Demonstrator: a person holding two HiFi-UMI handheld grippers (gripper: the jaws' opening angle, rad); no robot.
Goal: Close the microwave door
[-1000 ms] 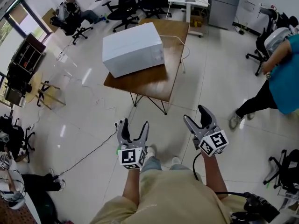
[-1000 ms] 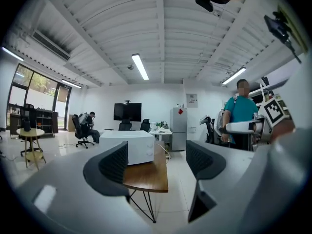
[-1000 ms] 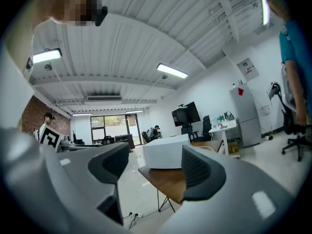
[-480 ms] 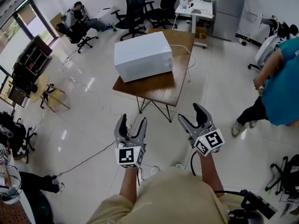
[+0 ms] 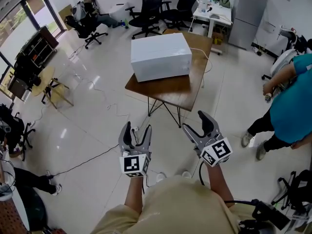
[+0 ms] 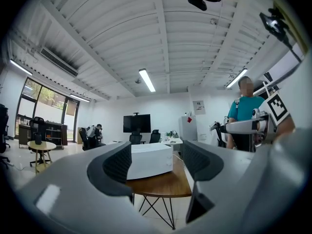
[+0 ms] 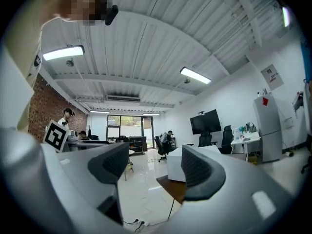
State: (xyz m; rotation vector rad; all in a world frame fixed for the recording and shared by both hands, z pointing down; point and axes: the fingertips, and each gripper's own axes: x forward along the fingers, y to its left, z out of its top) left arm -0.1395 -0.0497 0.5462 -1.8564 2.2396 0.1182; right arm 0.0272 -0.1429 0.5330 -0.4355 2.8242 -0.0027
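I had one microwave (image 5: pixel 160 52) ahead of me, standing on one wooden table (image 5: pixel 181 92), and two grippers in my hands. The microwave looked like a plain white box, and I couldn't tell where its door was. It sat on the table's far left part with its long axis across my view and a long side toward me. My left gripper (image 5: pixel 138 128) and right gripper (image 5: pixel 196 122) were both spread and empty, well short of it.

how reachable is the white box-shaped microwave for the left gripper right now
Probably not yet. The left gripper, jaws apart and empty, hangs over the tiled floor, short of the brown wooden table with the white box-shaped microwave. Nothing blocks the way; stepping closer should do.
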